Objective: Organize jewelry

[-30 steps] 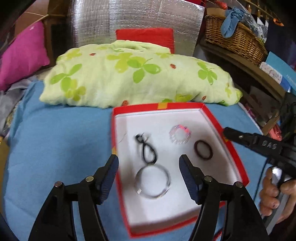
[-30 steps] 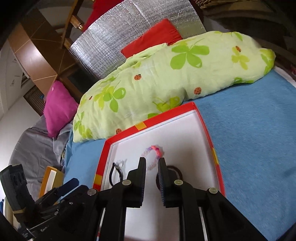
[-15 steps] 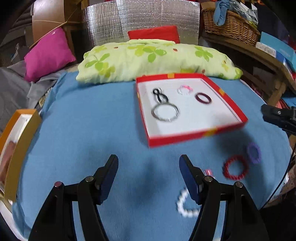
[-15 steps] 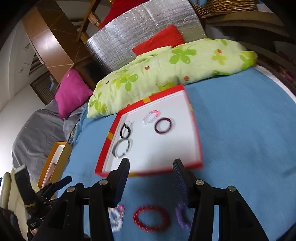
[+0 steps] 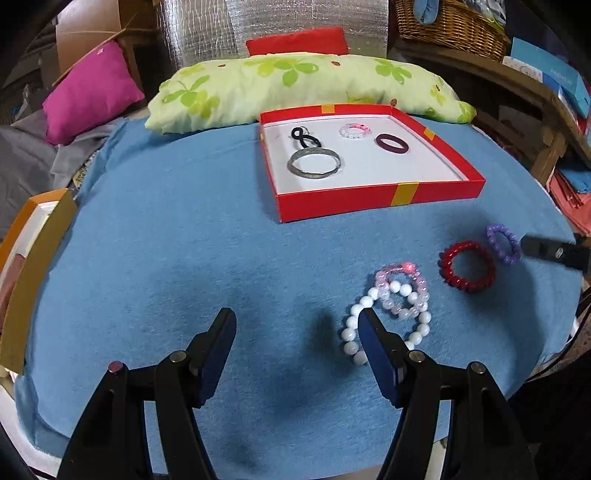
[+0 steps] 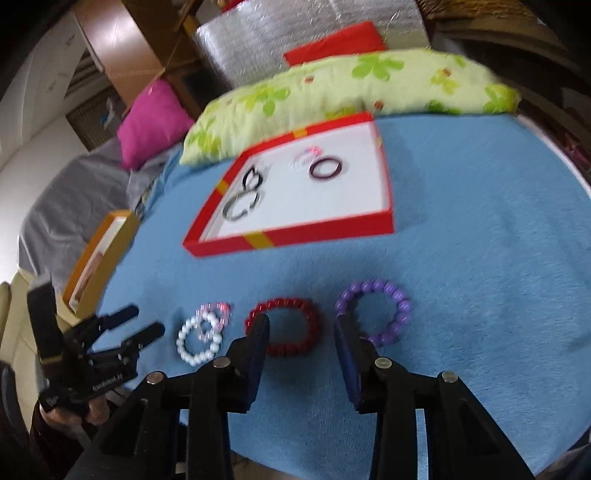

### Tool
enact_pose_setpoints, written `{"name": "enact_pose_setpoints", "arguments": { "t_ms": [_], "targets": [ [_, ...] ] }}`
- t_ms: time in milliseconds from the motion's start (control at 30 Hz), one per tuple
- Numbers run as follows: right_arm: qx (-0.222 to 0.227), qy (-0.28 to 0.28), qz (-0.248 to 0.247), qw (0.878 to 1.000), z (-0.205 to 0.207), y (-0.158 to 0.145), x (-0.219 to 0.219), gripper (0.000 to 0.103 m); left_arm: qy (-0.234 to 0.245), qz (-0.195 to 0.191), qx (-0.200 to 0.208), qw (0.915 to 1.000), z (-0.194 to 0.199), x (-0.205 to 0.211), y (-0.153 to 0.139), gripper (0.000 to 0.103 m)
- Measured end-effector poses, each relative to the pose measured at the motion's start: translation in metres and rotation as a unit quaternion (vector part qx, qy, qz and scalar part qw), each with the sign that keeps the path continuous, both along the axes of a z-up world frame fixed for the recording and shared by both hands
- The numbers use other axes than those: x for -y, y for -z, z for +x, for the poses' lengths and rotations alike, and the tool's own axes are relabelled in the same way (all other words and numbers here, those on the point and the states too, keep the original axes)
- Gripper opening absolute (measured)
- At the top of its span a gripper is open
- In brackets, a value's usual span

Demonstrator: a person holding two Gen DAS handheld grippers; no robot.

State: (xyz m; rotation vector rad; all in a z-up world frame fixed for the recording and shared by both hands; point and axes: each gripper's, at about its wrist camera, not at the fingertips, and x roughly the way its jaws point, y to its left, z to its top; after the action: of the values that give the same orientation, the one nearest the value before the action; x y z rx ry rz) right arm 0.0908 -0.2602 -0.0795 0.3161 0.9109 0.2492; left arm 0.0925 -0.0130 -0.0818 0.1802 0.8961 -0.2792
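Note:
A red box [image 5: 369, 199] with a white floor holds a grey bangle [image 5: 295, 166], a black hair tie [image 5: 304, 136], a small pink bracelet [image 5: 354, 131] and a dark maroon ring [image 5: 380, 142]. On the blue cloth in front lie a white bead bracelet [image 5: 347, 334], a pink bead bracelet [image 5: 380, 275] overlapping it, a red bracelet [image 5: 445, 264] and a purple one [image 5: 495, 240]. My left gripper [image 5: 295, 314] is open and empty, just left of the white beads. My right gripper [image 6: 302, 319] hovers over the red bracelet [image 6: 295, 304]; its jaws are closing, pads not touching it.
A green leaf-print pillow [image 5: 295, 81] lies behind the box, with a magenta cushion [image 5: 88, 92] to its left. An orange box [image 5: 33, 266] sits at the cloth's left edge. A wicker basket [image 5: 454, 22] and shelves stand at the back right. A hand [image 6: 70, 413] holds the left gripper.
Both grippers have pulled back from above the red box to the front of the blue cloth. The right jaws went from nearly shut to wide apart, then narrowed a little.

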Motion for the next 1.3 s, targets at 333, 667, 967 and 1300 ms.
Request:
{"name": "enact_pose_setpoints", "arguments": {
  "t_ms": [333,667,967,1300],
  "targets": [
    [-0.070,-0.028,-0.004,0.997,0.007,0.028,-0.021,0.036,0.040,-0.002,-0.019,0.9990,-0.001,0.020,0.005,0.069],
    [-0.102,0.023,0.039,0.994,0.020,0.040,-0.013,0.038,0.035,-0.049,-0.066,0.9960,0.033,0.031,0.011,0.069],
    [-0.082,0.057,-0.001,0.995,0.031,0.040,-0.025,0.013,0.063,-0.071,-0.089,0.9915,0.052,0.036,0.021,0.030],
    [-0.026,0.048,-0.049,0.997,0.028,0.026,-0.042,0.011,0.012,-0.055,-0.048,0.9973,0.057,0.007,0.013,0.011]
  ]
}}
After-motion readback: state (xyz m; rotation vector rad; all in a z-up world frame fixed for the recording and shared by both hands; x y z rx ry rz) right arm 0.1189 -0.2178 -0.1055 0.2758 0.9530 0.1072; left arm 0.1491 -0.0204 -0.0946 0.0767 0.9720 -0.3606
